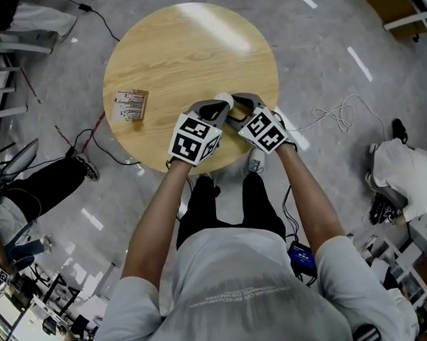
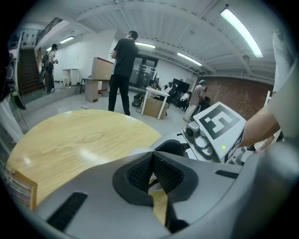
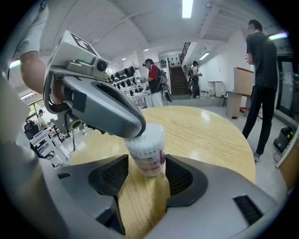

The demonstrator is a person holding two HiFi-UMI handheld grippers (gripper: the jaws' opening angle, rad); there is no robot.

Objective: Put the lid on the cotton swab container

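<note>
- The cotton swab container (image 3: 148, 151) is a small, clear plastic tub, slightly narrower at the base and packed with white swabs. A label with purple and red print wraps its lower half.
- It stands upright on the round, light wooden worktop (image 1: 192, 52), close to the edge nearest the person.
- The right hand-held gripper (image 3: 147, 164) has the tub between the tips of its jaws. The ribbed black pads lie against its two sides, about a tub's width apart.
- The left hand-held gripper (image 2: 152, 154) is fully closed, its pads meeting at the tips with nothing visible between them.
- In the right gripper view, the left hand-held gripper's nose rests over the tub's top rim from the left and covers part of it.
- The top of the tub looks white and slightly domed. Whether a lid sits on it cannot be made out.
- A small cardboard box (image 1: 130, 105) with a printed label lies well apart, at the left side of the worktop.
</note>
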